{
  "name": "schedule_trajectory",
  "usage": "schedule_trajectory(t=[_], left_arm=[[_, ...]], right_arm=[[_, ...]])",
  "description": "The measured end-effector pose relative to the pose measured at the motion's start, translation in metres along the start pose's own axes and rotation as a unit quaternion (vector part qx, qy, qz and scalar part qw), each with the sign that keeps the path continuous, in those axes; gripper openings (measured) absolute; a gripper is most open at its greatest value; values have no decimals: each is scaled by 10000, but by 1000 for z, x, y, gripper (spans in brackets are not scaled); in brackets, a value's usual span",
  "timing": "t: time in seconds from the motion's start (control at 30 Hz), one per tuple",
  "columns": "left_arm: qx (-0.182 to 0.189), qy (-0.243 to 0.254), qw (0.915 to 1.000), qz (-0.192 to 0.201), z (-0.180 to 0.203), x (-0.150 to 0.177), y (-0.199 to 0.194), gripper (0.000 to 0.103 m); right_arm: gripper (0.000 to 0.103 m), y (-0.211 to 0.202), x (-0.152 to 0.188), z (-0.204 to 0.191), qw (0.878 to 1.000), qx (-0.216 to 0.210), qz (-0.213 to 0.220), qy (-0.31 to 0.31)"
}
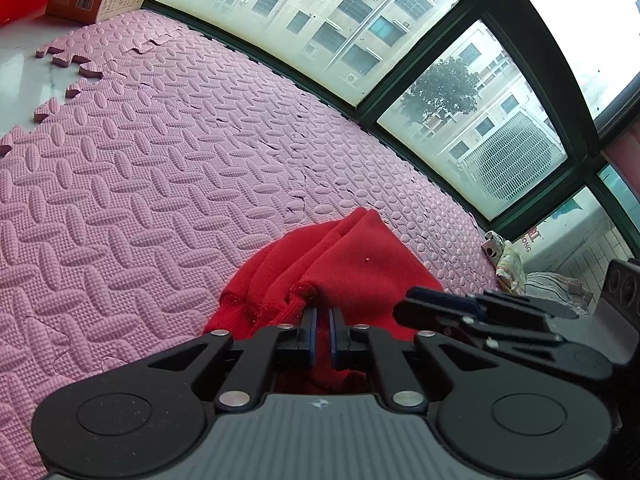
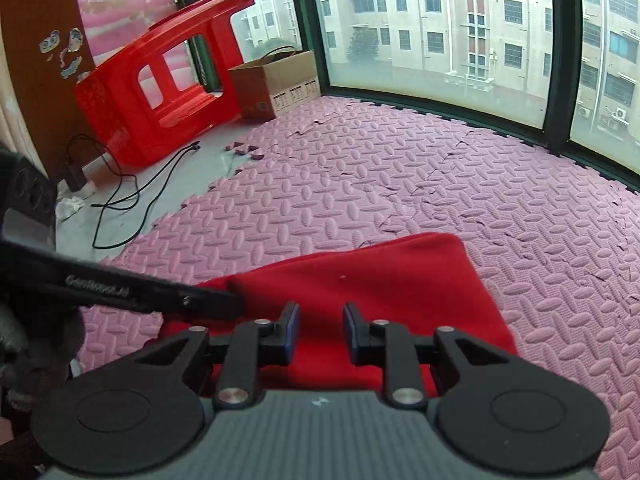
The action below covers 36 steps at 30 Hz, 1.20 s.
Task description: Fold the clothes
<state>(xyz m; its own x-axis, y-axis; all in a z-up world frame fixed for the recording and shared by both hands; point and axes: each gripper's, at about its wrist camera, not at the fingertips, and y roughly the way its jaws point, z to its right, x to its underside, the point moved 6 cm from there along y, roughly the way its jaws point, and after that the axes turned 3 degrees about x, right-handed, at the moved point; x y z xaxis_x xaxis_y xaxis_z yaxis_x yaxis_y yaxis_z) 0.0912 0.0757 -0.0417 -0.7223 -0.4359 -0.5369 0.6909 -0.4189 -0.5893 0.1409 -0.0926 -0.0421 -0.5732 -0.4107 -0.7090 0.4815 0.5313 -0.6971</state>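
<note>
Pink interlocking foam mats (image 2: 400, 184) cover most of the floor where we work, their embossed pattern running up to a wall of dark-framed windows (image 2: 440, 28) that look out on pale apartment blocks. Beyond the mats' jagged puzzle edge we see bare pale floor (image 2: 176, 184) with a black cable (image 2: 120, 200) trailing across it, a red plastic stool (image 2: 160, 80) tipped on its side and a brown cardboard box (image 2: 276, 80) just beside it. Our red garment (image 2: 360, 280) lies bunched on the mats in front of us. Our left gripper (image 1: 320, 316) has its jaws clenched on a gathered fold at the garment's near edge. Our right gripper (image 2: 320, 320) hovers over the cloth just beside the left one, jaws released and grasping nothing.
</note>
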Motion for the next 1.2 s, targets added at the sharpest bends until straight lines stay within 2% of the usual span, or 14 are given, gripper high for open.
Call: schedule_trajectory(t=[0.1, 0.23, 0.37, 0.47, 0.57, 0.63, 0.67, 0.7, 0.73, 0.87, 0.93, 1.03, 1.07, 1.2], left_arm=[[-83, 40, 10000, -8, -1, 0, 2, 8], [-136, -70, 9999, -20, -8, 0, 7, 3], [-53, -71, 10000, 30, -5, 0, 2, 3], [-15, 58, 9999, 152, 6, 2, -16, 6], [-170, 110, 9994, 268, 11, 7, -34, 19], [-351, 18, 9988, 341, 11, 11, -45, 37], [-412, -79, 9984, 376, 10, 13, -49, 41], [-448, -197, 9980, 394, 8, 15, -52, 47], [-473, -350, 9975, 399, 6, 17, -54, 52], [-467, -889, 9943, 356, -1, 21, -55, 61], [-495, -1028, 9930, 316, -3, 22, -52, 71], [-565, -1215, 9907, 238, -6, 23, -45, 77], [-540, -1296, 9899, 200, -8, 23, -43, 78], [-368, -1587, 9866, 34, -14, 25, -30, 78]], right_arm=[[23, 0, 29, -11, 9997, 5, 50, -230], [22, -1, 63, -22, 9987, 23, 133, -491], [22, -14, 63, -20, 9988, 18, 154, -472], [26, -31, 44, -19, 9989, -7, 264, -384], [40, -44, 26, -10, 9994, -54, 343, -74], [42, -49, 14, 8, 9991, 24, 397, 111], [45, -51, 10, 19, 9990, 69, 404, 198], [55, -47, 4, 28, 9990, 74, 349, 269], [58, -44, -1, 37, 9990, 109, 304, 323], [61, -23, -15, 68, 9980, 180, 6, 609], [61, -3, -22, 77, 9970, 146, -156, 738], [64, 12, -24, 91, 9955, 154, -201, 914], [67, 16, -22, 96, 9943, 82, -244, 1034], [67, 32, -17, 111, 9886, -203, -421, 1432]])
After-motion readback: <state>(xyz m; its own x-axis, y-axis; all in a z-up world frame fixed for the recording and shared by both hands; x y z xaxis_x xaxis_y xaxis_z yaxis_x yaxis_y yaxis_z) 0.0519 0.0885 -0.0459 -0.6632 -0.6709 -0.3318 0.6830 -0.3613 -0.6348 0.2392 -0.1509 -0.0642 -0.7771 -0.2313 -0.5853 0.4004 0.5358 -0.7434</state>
